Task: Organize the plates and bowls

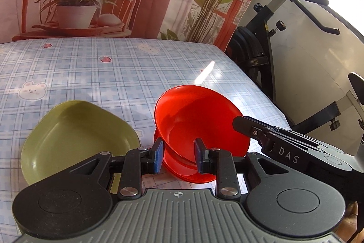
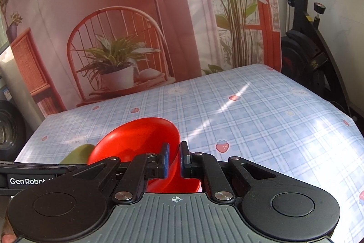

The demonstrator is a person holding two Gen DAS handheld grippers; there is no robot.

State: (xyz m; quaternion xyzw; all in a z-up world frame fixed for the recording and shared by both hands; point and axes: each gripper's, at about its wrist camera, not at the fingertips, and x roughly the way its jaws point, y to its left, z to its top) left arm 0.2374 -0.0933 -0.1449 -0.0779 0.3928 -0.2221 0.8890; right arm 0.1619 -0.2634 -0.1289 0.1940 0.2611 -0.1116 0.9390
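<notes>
Currently right tongs [image 2: 174, 159] clamp tilted red bowl [image 1: 200, 120] at its rim; left tongs [image 1: 179, 155] half-spread, straddling that bowl's near rim, grip uncertain.

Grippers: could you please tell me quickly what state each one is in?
Left gripper: open around the red bowl rim.
Right gripper: shut on the red bowl's rim.
</notes>
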